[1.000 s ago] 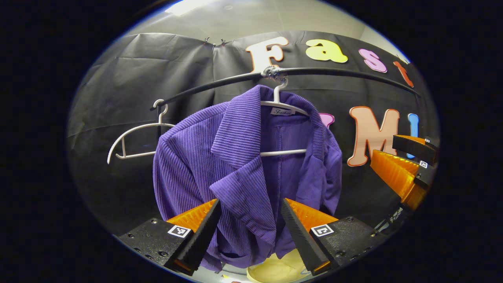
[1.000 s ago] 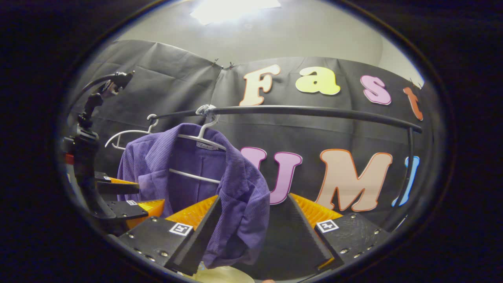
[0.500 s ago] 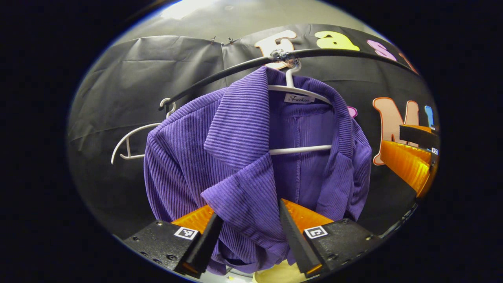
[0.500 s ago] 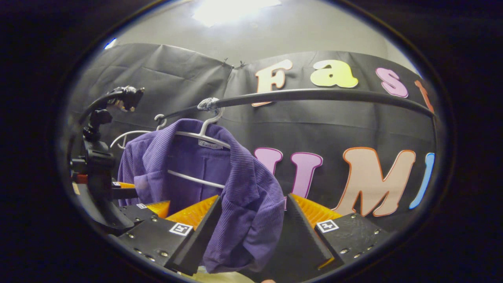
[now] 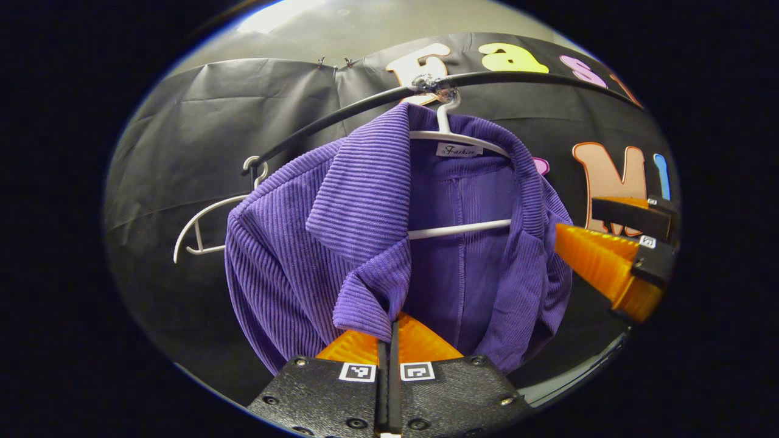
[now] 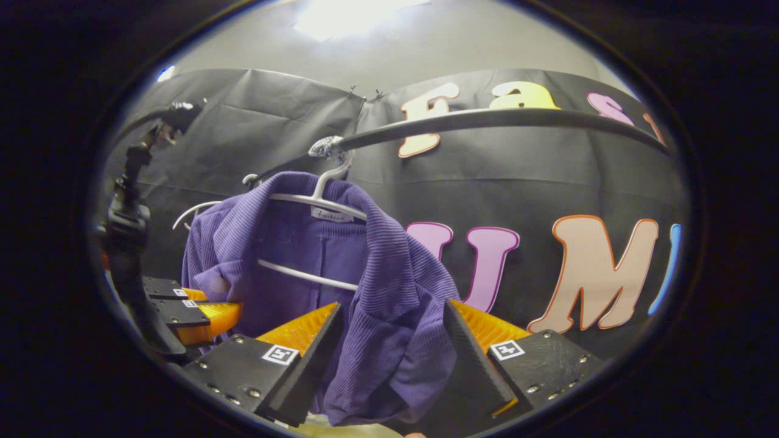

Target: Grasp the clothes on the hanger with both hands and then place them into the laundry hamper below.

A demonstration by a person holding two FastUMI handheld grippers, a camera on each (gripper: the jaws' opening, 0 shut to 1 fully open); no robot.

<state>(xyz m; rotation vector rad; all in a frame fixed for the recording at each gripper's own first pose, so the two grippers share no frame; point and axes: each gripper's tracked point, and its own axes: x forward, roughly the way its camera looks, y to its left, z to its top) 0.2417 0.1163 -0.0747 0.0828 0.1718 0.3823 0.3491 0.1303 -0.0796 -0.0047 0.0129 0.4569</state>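
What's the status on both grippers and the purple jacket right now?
Left gripper shut on purple jacket lapel. Right gripper open, jaws astride the other front edge. Jacket on white hanger, rail above.

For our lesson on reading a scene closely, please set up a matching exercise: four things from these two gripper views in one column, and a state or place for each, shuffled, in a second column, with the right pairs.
Column one:
1. left claw
2. right claw
3. purple ribbed corduroy jacket
4. bare white plastic hanger

Column two:
A. hangs on the black rail with nothing on it
B. open, fabric between its fingers
C. draped on a white hanger
D. closed on a lapel edge

Pairs: 1-D, 2-B, 3-C, 4-A
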